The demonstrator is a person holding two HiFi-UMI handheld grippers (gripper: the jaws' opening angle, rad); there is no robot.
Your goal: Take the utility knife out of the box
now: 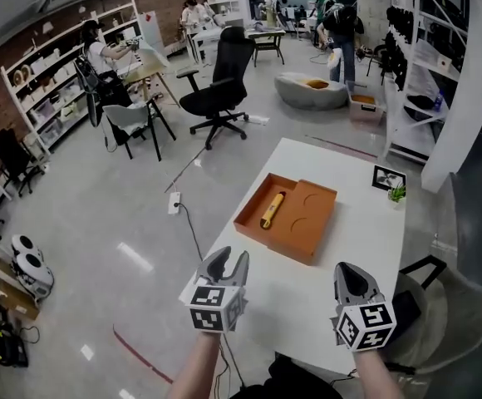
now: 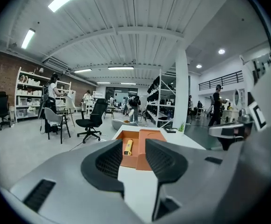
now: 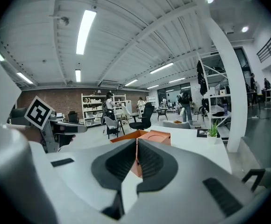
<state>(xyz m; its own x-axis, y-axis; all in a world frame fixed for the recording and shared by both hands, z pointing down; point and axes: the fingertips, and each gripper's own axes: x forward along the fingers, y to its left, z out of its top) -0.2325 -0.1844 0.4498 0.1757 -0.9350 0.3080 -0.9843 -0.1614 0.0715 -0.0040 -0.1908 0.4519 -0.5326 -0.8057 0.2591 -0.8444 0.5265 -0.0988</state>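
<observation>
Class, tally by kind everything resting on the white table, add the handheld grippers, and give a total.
orange box: 1
yellow utility knife: 1
small potted plant: 1
square marker card: 1
grippers (left gripper, right gripper): 2
Total: 6

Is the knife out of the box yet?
No, the knife lies inside the left half of the box in the head view.

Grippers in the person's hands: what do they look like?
Both the left gripper and right gripper are light grey plastic, with two curved jaws lined with dark ribbed pads. Each carries a cube bearing black-and-white square markers. No cables show.
</observation>
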